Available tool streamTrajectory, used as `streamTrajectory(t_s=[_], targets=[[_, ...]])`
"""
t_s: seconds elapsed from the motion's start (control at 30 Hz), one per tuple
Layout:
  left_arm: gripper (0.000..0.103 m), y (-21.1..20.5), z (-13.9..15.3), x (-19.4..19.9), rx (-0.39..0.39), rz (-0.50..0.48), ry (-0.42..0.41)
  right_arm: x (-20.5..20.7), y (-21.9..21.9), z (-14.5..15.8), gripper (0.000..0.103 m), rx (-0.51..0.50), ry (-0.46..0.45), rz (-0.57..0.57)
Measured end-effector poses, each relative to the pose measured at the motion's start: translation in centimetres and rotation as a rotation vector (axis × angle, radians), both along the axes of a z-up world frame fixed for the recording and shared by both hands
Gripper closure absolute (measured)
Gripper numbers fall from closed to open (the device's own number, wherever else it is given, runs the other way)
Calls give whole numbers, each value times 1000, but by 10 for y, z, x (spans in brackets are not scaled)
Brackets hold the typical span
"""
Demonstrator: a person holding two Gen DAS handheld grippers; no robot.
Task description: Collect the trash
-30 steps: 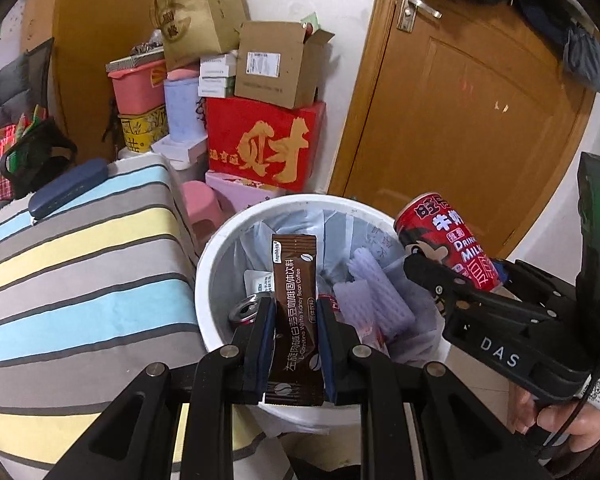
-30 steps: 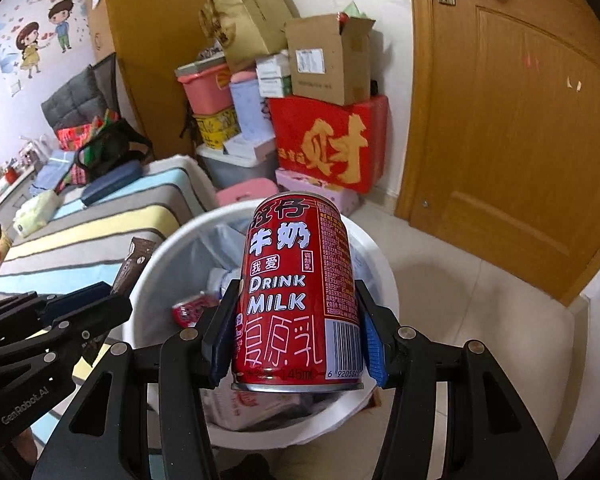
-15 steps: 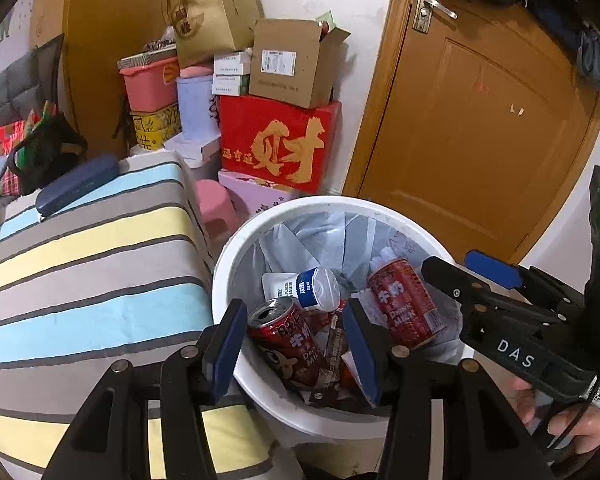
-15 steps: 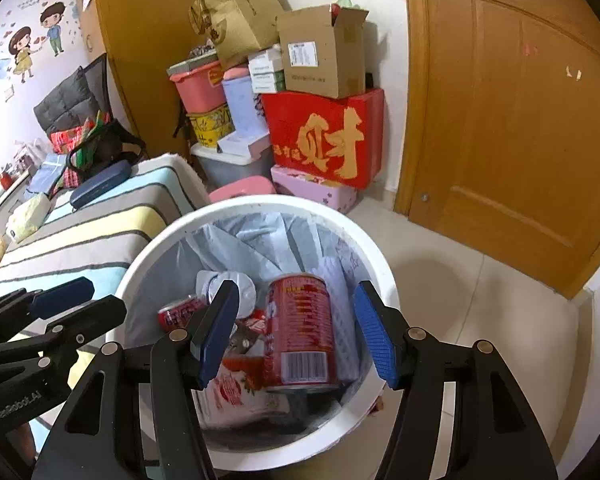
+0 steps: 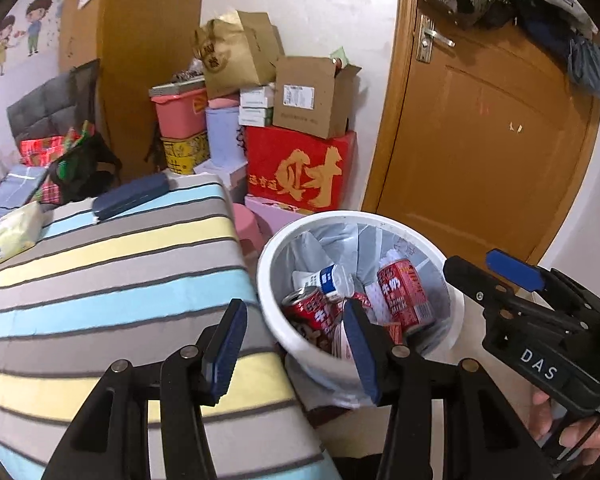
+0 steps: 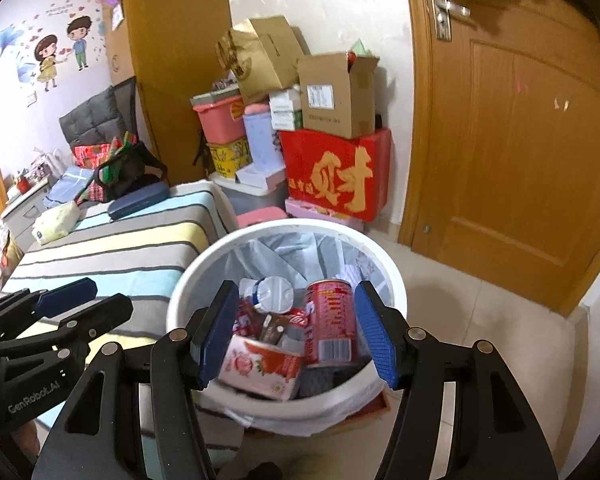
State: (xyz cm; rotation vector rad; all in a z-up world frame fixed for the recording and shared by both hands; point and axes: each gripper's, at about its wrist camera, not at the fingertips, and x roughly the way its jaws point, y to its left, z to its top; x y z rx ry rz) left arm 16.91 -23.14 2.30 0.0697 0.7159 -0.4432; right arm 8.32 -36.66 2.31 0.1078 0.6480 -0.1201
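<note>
Left gripper (image 5: 296, 354): jaws spread, nothing between the pads; they have just been opening. The rim of the white bin (image 5: 268, 280) sits just beyond its right-hand pad, the striped bedcover (image 5: 100, 272) beyond and below its left-hand pad.

Right gripper (image 6: 298, 332): jaws spread wide and empty, also just been opening, framing the bin's mouth.

Bin contents, seen between and beyond the right jaws: red milk can (image 6: 332, 320) lying toward the right-hand pad; crushed clear bottle (image 6: 268, 294) toward the left-hand pad; red-and-white carton (image 6: 262, 366) nearest the jaws, tilted. A second red can (image 5: 312, 314) shows by the left gripper's right-hand pad.

Risks, judged: the bin is heaped — another piece dropped on the slope could roll off over the near rim. The liner bag (image 6: 284, 416) hangs loose over the edge; a passing pad could snag it and tip the bin. The two grippers are near each other, so a clash is possible.
</note>
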Motion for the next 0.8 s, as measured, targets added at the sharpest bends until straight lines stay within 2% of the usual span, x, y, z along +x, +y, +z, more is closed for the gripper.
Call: streamTrajectory(t_s=[0.1,0.27,0.53,0.63,0.7,0.8], targets=[[53,13,2,-20,11,23,-33,-13,10,2,41,11,-19,12],[39,34,2,-51,15,56,-71,-30,25,0,41,20,-43,13],[39,69,1,-90,-6,125,-110,-61,51,-5,41,-4,-82,24],[39,79,-3,-102,3,156,-120,-68,60,-5,41,-30,-103,23],[39,84,-5,-111,29,183,-145,-71,65,-6,41,-19,-106,29],[39,90,-7,-117,24,194,-144,-74,71,-7,41,-15,-112,38]])
